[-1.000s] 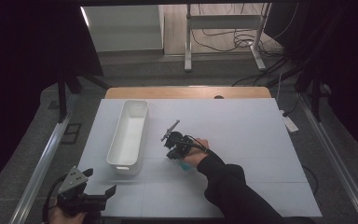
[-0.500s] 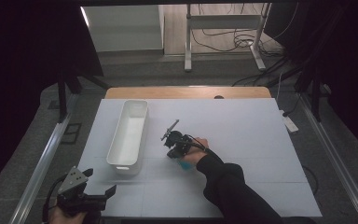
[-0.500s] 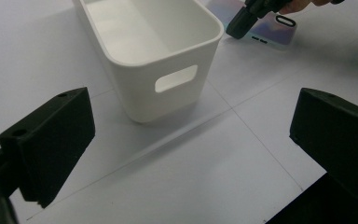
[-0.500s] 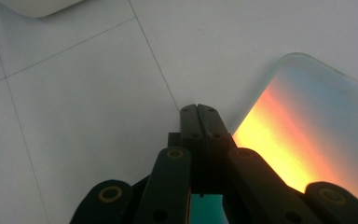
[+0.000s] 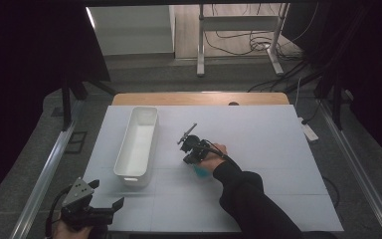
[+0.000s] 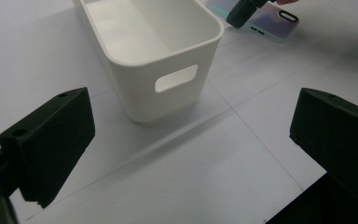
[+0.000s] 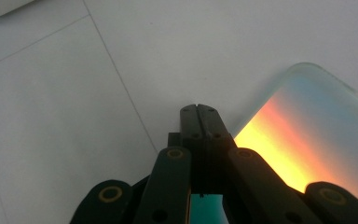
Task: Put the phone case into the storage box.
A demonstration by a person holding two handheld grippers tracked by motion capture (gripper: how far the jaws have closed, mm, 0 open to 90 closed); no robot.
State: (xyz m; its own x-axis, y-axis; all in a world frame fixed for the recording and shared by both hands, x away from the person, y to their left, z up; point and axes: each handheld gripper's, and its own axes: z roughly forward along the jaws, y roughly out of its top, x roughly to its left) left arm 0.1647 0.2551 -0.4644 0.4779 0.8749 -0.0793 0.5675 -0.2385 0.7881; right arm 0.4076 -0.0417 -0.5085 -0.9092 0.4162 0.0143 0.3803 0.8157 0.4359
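Your right gripper [image 5: 191, 149] sits mid-table, just right of the white bin [image 5: 138, 142]. In the right gripper view its jaws are pressed together with nothing visible between them, tips down at the near edge of the phone case [image 7: 307, 140], which lies flat on the white table [image 5: 278, 149]; whether the tips touch the case cannot be told. The case shows an iridescent sheen, orange to pale blue. Your left gripper [image 5: 92, 211] hangs at the table's near-left edge, well apart from the case, jaws spread wide and empty, facing the bin's handle end [image 6: 176, 78].
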